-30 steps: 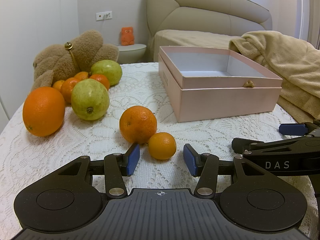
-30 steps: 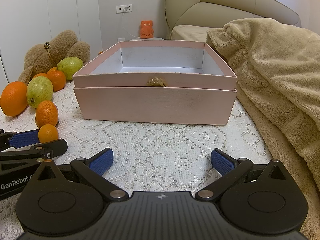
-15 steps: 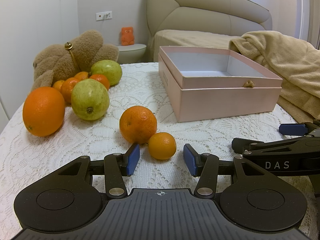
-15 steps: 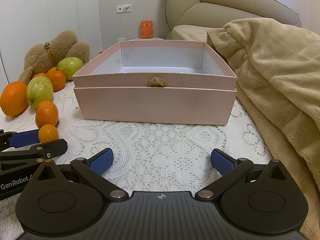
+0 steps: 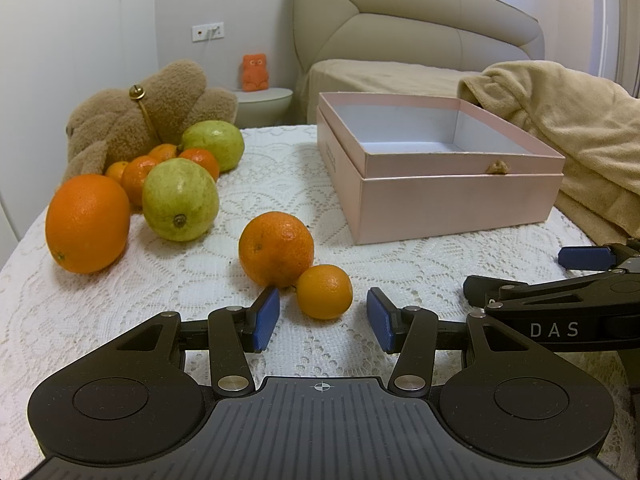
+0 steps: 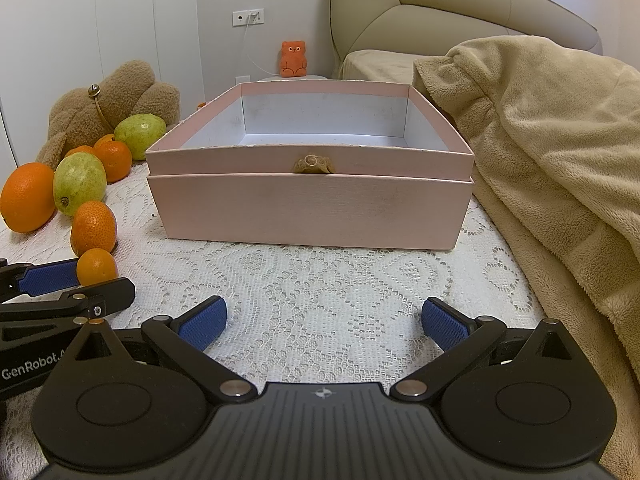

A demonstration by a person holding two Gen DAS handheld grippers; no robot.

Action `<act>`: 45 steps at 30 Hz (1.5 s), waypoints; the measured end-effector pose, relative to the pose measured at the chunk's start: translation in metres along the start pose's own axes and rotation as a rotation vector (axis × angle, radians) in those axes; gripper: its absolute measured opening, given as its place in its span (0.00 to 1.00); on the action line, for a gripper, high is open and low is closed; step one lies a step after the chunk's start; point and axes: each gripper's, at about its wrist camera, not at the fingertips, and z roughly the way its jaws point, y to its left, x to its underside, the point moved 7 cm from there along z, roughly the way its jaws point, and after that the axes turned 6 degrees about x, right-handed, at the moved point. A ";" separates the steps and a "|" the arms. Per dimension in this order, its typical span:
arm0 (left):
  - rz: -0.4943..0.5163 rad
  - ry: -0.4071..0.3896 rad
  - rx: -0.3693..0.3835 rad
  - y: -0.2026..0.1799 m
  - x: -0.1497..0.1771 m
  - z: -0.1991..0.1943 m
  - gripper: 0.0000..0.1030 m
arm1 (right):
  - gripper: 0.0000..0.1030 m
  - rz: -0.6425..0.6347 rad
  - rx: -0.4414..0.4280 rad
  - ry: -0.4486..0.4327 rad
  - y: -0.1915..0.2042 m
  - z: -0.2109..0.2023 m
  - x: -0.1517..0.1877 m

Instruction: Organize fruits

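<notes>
Fruit sits clustered at the left of a lace-covered surface (image 5: 280, 160). From the left wrist view, a large orange (image 5: 87, 222) lies at about ten o'clock, with a green guava (image 5: 180, 199) just beside it. Behind these, several small oranges (image 5: 138, 178) and a second guava (image 5: 214, 145) press against a brown plush toy (image 5: 132, 120), which hides their far sides. Nearer, a medium orange (image 5: 276, 249) touches a small orange (image 5: 325, 291) at twelve o'clock.

The left gripper (image 5: 323, 319) has its jaws partly open and holds nothing; the small orange lies just ahead of the gap, slightly left of centre, and the medium orange stands close by the left pad.

An open pink box (image 5: 452, 204) stands at one o'clock, its inside bare as far as can be seen. Beyond it are a beige blanket (image 5: 580, 120) and a bed (image 5: 400, 72), with an orange figurine (image 5: 253, 72) on a side table.

At three o'clock the right gripper (image 6: 323, 322) is cut off by the frame edge; its own view shows its jaws wide apart and holding nothing, over bare lace, facing the box.
</notes>
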 end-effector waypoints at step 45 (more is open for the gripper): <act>-0.149 0.053 0.183 0.048 -0.042 -0.004 0.51 | 1.00 0.005 0.001 0.095 0.000 -0.015 0.009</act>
